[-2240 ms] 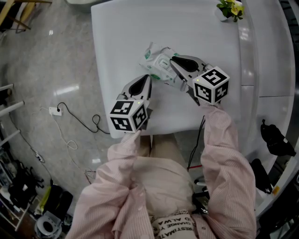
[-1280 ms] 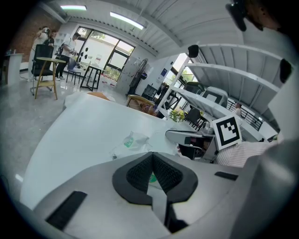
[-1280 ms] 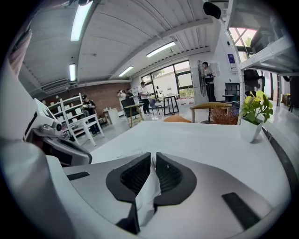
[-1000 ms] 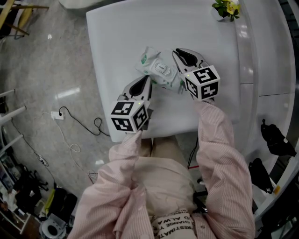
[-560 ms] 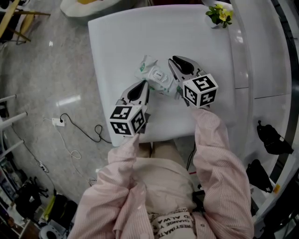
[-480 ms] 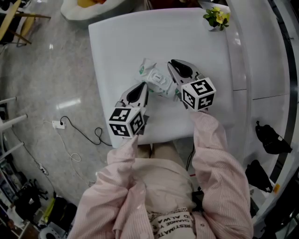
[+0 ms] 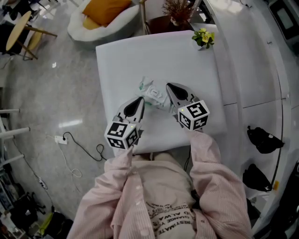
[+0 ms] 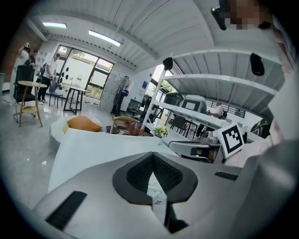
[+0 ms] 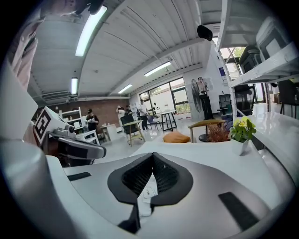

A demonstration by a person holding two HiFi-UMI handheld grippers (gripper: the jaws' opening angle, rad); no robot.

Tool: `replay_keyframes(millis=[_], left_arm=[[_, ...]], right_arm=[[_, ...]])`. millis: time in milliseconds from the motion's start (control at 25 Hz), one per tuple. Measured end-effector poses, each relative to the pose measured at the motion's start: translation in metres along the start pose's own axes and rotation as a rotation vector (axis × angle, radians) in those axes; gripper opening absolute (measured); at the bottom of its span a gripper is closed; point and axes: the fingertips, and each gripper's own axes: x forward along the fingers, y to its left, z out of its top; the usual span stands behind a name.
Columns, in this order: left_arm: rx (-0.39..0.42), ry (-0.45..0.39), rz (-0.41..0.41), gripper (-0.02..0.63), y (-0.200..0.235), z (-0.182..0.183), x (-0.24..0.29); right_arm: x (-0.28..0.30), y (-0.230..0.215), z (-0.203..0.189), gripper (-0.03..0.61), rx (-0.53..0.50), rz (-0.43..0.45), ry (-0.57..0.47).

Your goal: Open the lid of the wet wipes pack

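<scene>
The wet wipes pack (image 7: 152, 94), white with green print, hangs crumpled between my two grippers over the white table (image 7: 140, 51). My left gripper (image 7: 141, 99) is shut on its near left edge; a white strip of the pack (image 8: 156, 193) shows between the closed pads in the left gripper view. My right gripper (image 7: 167, 85) has just been closing and is shut, with a white printed piece of the pack (image 9: 148, 191) pinched between its pads. The lid itself is hidden behind the jaws.
A small pot of yellow flowers (image 7: 203, 37) stands at the table's far right corner. An orange-cushioned seat (image 7: 105, 14) lies beyond the table. A cable and plug (image 7: 70, 140) trail on the floor to the left; dark bags (image 7: 264, 140) lie to the right.
Both grippers have risen from the table with the pack between them. The right gripper's jaws closed on the pack's right side.
</scene>
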Motion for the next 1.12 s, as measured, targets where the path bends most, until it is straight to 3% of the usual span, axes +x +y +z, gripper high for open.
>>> replay_keyframes(millis=[560,920,1120], left_arm=[[0.118,-0.17,-0.013,-0.002,-0.021,0.058,-0.063],[0.145,-0.257,0.052,-0.002,-0.017,0.083,-0.097],[0.172,-0.263,0.092,-0.001,-0.015,0.091,-0.11]], right_arm=[[-0.062,0.04,0.058,0.0,0.006,-0.008,-0.17],[-0.092,0.058,0.099,0.0,-0.006,-0.035,-0.295],[-0.103,0.058,0.115,0.0,-0.027,-0.062,-0.344]])
